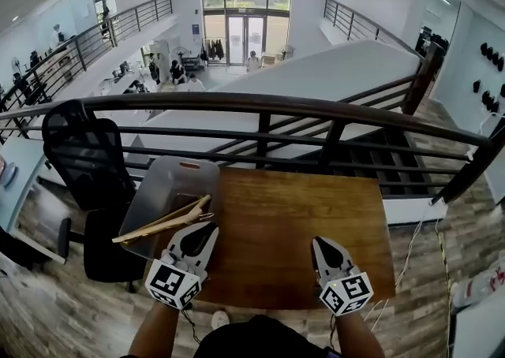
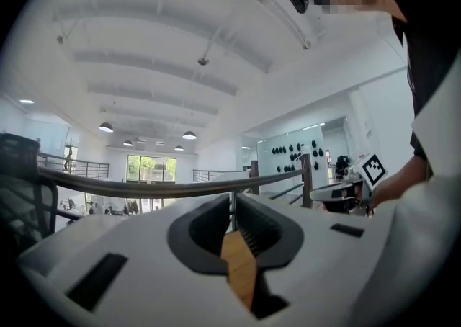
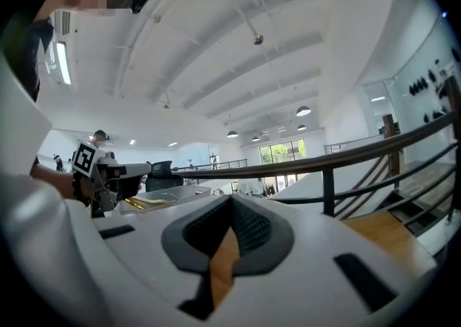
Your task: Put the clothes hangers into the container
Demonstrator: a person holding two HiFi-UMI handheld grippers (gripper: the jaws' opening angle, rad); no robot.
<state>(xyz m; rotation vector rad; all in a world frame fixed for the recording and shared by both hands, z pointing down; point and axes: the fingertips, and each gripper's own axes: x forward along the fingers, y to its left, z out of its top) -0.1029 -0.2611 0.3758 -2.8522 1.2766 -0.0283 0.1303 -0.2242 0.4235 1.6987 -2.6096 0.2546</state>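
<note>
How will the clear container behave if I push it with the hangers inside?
The container looks like thin clear plastic, so it is probably light and likely to slide easily rather than resist. The wooden hangers lie loose and poke out past its rim, so a push may shift them or tip them out.

A clear, grey-tinted plastic container (image 1: 158, 183) with rounded corners sits at the left end of a wooden table (image 1: 300, 222), with a small orange mark at its far rim. Pale wooden clothes hangers (image 1: 162, 224) lie together inside it, slanting across its near end. Their long ends jut out over the left rim, and a thin metal hook shows at the right.
</note>
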